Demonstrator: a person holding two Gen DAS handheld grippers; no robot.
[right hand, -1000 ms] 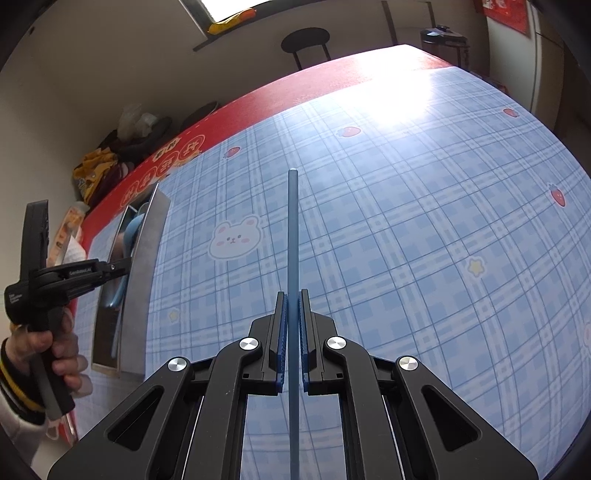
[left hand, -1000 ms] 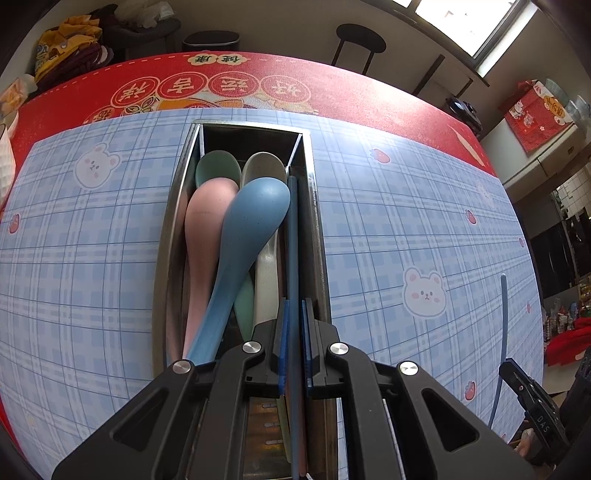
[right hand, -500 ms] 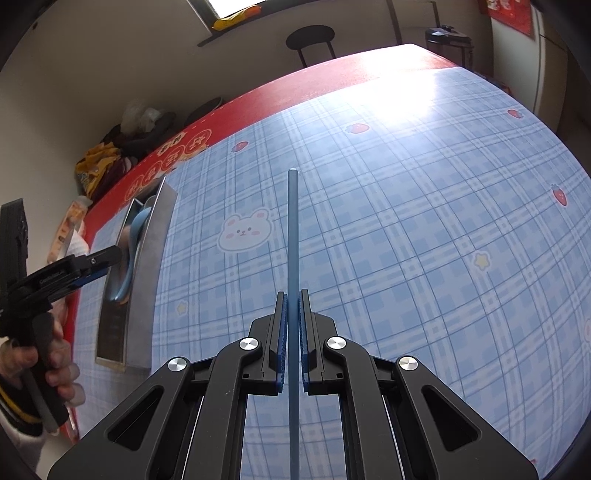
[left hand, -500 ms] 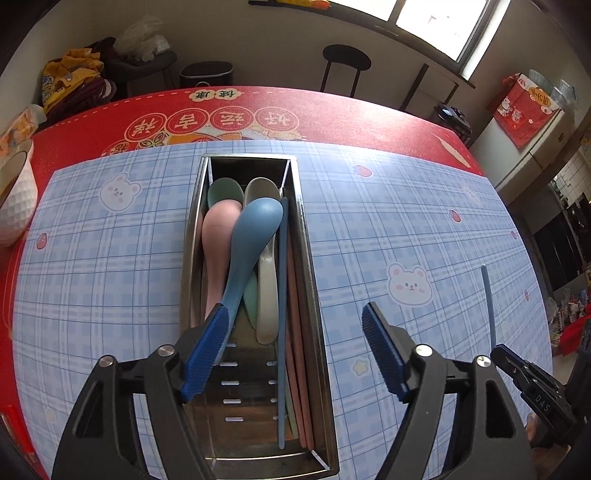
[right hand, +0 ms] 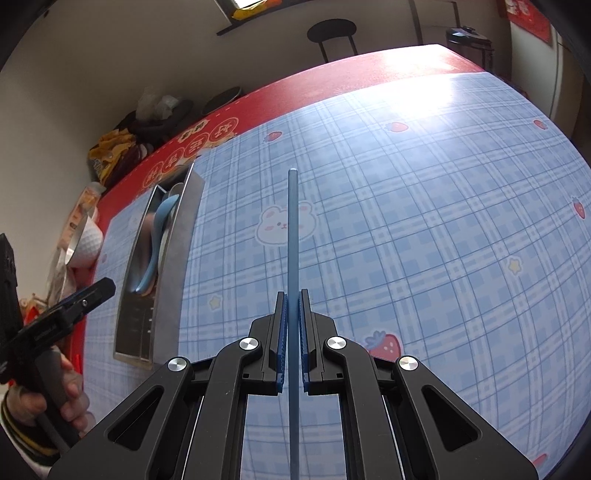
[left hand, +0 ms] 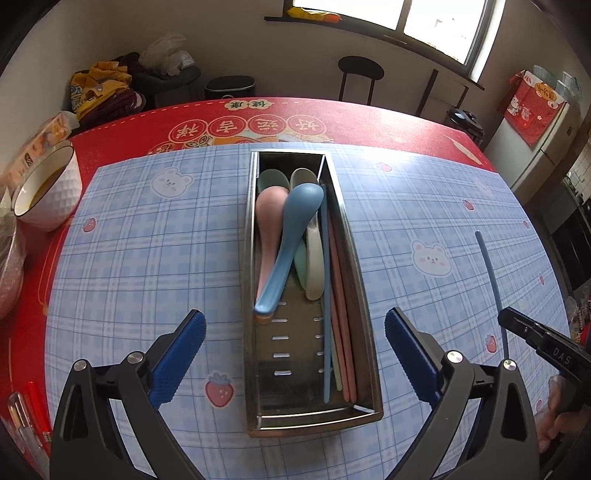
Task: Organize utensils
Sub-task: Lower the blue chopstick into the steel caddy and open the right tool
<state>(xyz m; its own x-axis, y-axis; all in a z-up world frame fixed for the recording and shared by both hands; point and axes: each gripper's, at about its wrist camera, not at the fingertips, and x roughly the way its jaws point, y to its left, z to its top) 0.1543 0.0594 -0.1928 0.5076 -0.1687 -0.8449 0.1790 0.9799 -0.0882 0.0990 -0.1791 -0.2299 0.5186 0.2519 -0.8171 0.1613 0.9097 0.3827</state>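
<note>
Left gripper point(left hand: 293, 354) gapes wide and empty above the steel utensil tray point(left hand: 364, 325); right gripper point(right hand: 293, 325) pinches a blue chopstick point(right hand: 293, 229).

Daylight enters from the window point(left hand: 436, 26) at the upper right of the frame and makes white glare on the counter point(right hand: 424, 96). Both views are sharp in the middle, strongly curved and dark at the corners.

Red table point(left hand: 369, 114): blue plaid mat point(left hand: 147, 258), steel tray point(left hand: 364, 325), bowl point(left hand: 51, 192), possibly pens point(left hand: 33, 410).
</note>
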